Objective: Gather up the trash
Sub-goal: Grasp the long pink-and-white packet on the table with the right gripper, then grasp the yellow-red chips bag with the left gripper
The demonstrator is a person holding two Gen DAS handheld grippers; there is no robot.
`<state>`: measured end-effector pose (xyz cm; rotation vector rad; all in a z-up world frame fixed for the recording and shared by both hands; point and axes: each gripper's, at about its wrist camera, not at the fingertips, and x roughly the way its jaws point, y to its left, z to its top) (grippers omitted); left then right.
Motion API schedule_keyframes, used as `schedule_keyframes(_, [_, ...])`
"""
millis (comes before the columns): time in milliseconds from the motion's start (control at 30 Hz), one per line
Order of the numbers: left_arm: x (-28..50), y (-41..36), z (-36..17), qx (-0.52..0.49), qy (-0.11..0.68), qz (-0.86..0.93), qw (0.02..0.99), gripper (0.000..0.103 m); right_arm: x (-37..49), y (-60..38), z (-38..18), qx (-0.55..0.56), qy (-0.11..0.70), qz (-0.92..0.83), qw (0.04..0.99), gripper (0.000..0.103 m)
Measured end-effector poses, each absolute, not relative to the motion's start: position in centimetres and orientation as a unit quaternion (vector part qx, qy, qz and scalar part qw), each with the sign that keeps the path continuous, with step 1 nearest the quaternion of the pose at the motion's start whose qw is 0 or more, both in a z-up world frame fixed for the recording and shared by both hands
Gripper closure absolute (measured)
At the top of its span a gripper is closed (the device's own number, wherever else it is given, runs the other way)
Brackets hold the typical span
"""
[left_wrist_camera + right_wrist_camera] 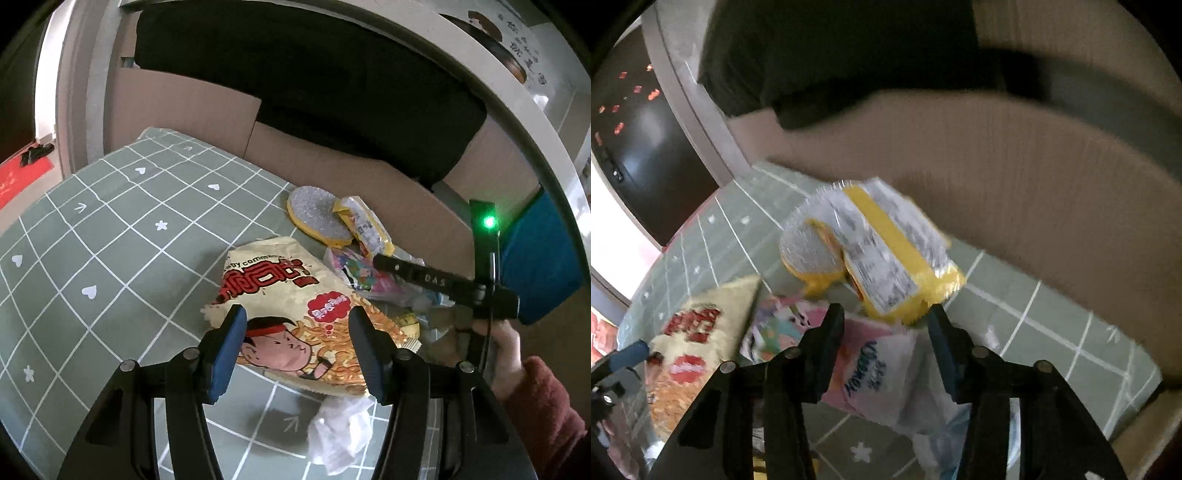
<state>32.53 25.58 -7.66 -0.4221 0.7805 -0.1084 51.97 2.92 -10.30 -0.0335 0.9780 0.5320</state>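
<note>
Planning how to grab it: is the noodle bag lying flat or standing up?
Flat. The noodle bag lies face up on the green checked cloth, its printed front fully showing, the top edge torn open.

green grid tablecloth [110,236]; noodle bag [295,295], yellow packets [343,221], tissue [340,435].

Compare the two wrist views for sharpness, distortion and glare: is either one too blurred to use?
Left wrist view: sharp, print on the noodle snack bag is readable; a green status light flares at right; fisheye bends the tablecloth grid. Right wrist view: motion-smeared, the yellow wrapper label and cardboard box wall are streaked, a window at left is blown out; still usable for rough layout.
</note>
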Motion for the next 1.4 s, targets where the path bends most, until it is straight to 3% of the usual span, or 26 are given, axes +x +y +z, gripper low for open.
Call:
schedule_keyframes(167, [32.3, 27.0, -7.5, -0.207, 0.365, -0.037, 0.907, 0.045, 48.9, 1.4, -10.7, 0.029, 0.481, 0.285, 0.829, 0.058])
schedule_keyframes(333, [32.0, 28.7, -7.2, -0.242, 0.350, -0.040, 0.904, 0.045, 45.2, 1.2, -10.3, 0.008, 0.502, 0.311, 0.807, 0.058])
schedule_keyframes(600, [32.1, 30.1, -7.3, -0.262, 0.350, -0.033, 0.899, 0.045, 43.8, 2.3, -6.1, -0.071, 0.408, 0.334, 0.847, 0.055])
schedule_keyframes(800, [32.4, 31.2, -8.2, -0.287, 0.366, -0.038, 0.884, 0.045, 45.1, 6.1, -9.6, -0.145, 0.454, 0.360, 0.802, 0.053])
schedule_keyframes(833, [32.5, 31.3, -8.4, -0.293, 0.369, -0.043, 0.881, 0.045, 45.1, 6.5, -10.2, -0.160, 0.455, 0.357, 0.800, 0.048])
schedule_keyframes(1000, [33.7, 31.2, -9.8, -0.322, 0.397, -0.062, 0.858, 0.045, 45.3, 6.8, -11.0, -0.147, 0.468, 0.373, 0.787, 0.044])
schedule_keyframes(1067, [33.8, 31.2, -10.2, -0.324, 0.398, -0.052, 0.857, 0.045, 45.0, 7.3, -10.8, -0.178, 0.468, 0.356, 0.789, 0.055])
schedule_keyframes(1100, [33.9, 31.1, -10.3, -0.322, 0.399, -0.048, 0.857, 0.045, 44.7, 7.3, -10.6, -0.185, 0.463, 0.345, 0.795, 0.079])
schedule_keyframes(1133, [33.9, 31.0, -10.4, -0.319, 0.402, -0.043, 0.857, 0.045, 44.6, 7.1, -10.4, -0.187, 0.457, 0.332, 0.804, 0.084])
schedule_keyframes(1400, [34.9, 30.4, -11.9, -0.334, 0.423, -0.032, 0.842, 0.045, 43.1, 0.9, -7.1, -0.081, 0.426, 0.259, 0.863, 0.086])
